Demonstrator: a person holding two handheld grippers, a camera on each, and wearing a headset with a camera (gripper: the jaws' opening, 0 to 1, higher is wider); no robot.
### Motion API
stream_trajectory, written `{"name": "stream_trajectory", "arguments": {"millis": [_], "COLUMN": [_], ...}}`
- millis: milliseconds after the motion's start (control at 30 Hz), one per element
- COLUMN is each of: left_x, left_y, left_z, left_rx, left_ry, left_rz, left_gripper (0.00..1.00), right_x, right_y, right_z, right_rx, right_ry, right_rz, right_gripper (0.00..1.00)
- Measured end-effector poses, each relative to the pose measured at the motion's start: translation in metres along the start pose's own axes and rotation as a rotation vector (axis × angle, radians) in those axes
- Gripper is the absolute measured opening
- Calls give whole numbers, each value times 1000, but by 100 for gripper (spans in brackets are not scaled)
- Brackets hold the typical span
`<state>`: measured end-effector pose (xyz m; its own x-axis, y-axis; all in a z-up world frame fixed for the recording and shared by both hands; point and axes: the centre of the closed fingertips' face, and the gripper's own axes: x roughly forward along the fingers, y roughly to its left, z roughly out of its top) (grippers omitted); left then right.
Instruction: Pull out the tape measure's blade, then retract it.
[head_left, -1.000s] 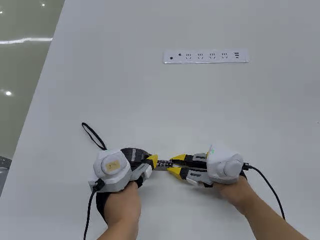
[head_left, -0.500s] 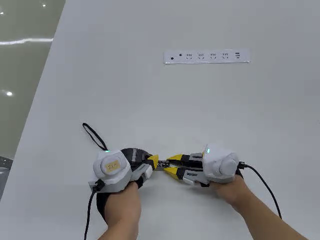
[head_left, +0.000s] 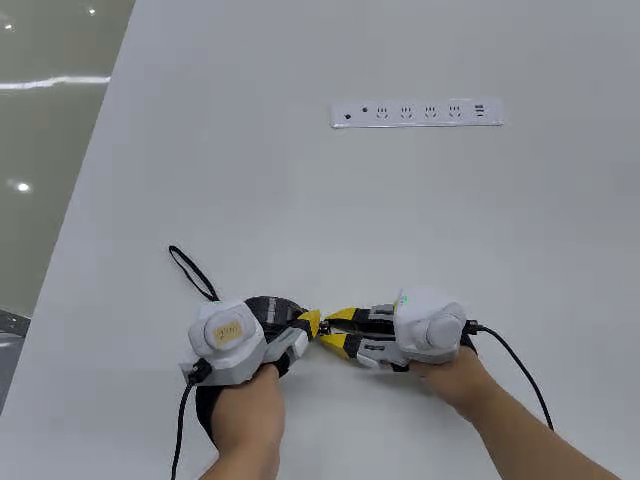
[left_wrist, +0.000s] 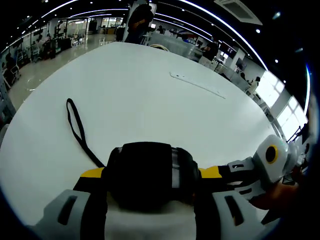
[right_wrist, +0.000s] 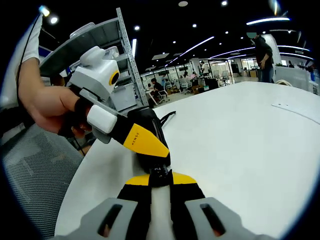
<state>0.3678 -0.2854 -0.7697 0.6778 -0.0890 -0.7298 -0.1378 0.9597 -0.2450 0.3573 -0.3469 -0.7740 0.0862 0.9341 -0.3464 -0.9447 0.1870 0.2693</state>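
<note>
The tape measure (left_wrist: 150, 172) is black with a grey band, its wrist loop (head_left: 190, 270) black too. The left tongs (head_left: 302, 327) and right tongs (right_wrist: 160, 179) are white and grey with yellow tips. The surface (head_left: 300, 200) is plain white, like the power strip (head_left: 416, 113).

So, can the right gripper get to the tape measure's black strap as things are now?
Probably not: the right gripper is shut on the blade, and the left gripper with the tape measure sits between it and the strap. It would have to let go first.
</note>
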Motion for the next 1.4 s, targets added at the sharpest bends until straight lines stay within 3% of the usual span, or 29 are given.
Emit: {"name": "stream_trajectory", "arguments": {"millis": [800,1400], "left_x": [0,0], "left_y": [1,2], "left_z": [1,1], "left_rx": [-6,-6], "left_ry": [1,-2], "left_rz": [-1,0], "left_gripper": [69,69], "right_x": [11,11], "right_y": [4,2], "right_z": [4,4], "right_rx": [-24,-2], "right_ry": [4,5], "right_rz": [21,18], "right_gripper": [12,13]}}
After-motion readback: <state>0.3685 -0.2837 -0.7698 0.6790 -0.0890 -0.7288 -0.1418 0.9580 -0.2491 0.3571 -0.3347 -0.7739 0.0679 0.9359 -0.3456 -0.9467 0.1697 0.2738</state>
